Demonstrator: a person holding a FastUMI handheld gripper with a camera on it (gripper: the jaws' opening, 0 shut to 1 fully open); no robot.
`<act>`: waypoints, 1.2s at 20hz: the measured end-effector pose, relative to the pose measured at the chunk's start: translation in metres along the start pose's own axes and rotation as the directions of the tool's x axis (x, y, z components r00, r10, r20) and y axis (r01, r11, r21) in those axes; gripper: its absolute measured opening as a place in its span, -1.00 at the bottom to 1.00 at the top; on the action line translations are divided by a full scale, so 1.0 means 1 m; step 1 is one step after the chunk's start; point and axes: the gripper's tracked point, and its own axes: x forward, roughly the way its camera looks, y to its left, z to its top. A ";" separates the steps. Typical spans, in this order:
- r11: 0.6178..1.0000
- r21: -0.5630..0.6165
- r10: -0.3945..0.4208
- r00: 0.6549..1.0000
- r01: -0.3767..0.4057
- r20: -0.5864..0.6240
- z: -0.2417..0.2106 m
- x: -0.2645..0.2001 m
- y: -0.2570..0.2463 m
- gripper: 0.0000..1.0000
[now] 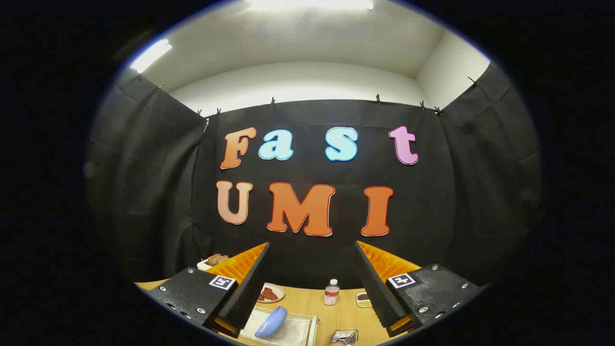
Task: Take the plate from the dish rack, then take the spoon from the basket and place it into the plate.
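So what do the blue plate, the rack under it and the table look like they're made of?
Blue plate: probably plastic, going by its matte, even colour, though glazed ceramic is possible. Dish rack: clear or whitish plastic, translucent with glossy edges. Table: wood or wood-look laminate, light tan with faint grain. The gripper is open, holding nothing.

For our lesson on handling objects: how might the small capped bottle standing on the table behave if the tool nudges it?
The bottle stands upright and is tall for its base, so a push near its cap would probably tip it. It looks round, so once down it may roll across the table. The tool is open, its fingers wide apart.
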 end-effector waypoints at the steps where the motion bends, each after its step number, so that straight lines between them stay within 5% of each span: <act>1: 1.000 0.001 0.003 1.000 -0.003 -0.010 -0.002 0.000 0.000 0.98; 24: 0.996 0.027 0.086 0.960 -0.082 -0.265 -0.073 0.006 0.031 0.97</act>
